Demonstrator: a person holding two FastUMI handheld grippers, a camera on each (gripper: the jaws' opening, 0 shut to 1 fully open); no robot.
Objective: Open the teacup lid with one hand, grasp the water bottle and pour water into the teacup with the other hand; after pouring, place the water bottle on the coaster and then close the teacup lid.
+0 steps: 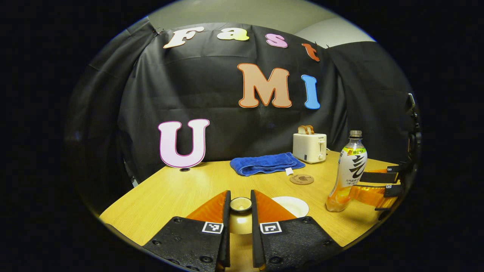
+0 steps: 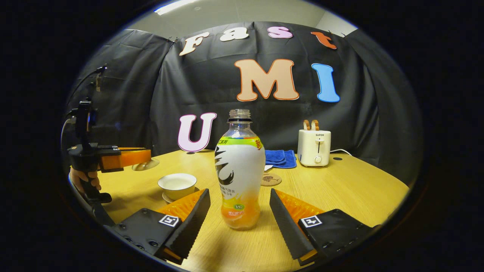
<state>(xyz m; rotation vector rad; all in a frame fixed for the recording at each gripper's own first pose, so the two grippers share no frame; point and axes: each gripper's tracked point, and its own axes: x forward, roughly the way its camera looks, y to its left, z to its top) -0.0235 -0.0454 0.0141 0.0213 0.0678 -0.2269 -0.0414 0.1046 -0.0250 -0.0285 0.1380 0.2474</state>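
Wooden table (image 2: pixel 351 185), pale yellow, carries everything we log. From the right gripper view we see the water bottle (image 2: pixel 239 173) upright, uncapped, neck up, long axis vertical, standing between the spread fingers of the right gripper (image 2: pixel 239 211), neither finger touching it (gaps on both sides). The teacup (image 2: pixel 177 185) sits uncovered on its saucer to the bottle's left; coaster (image 2: pixel 270 179), blue towel (image 2: pixel 280 158) and toaster (image 2: pixel 314 147) lie behind. Farther left, a hand (image 2: pixel 85 181) holds the left gripper (image 2: pixel 145 160) raised, with the lid (image 2: pixel 145 164) at its tip. From the left gripper view we note what the other lacks: the lid's knob clamped between both fingers of that gripper, close up.
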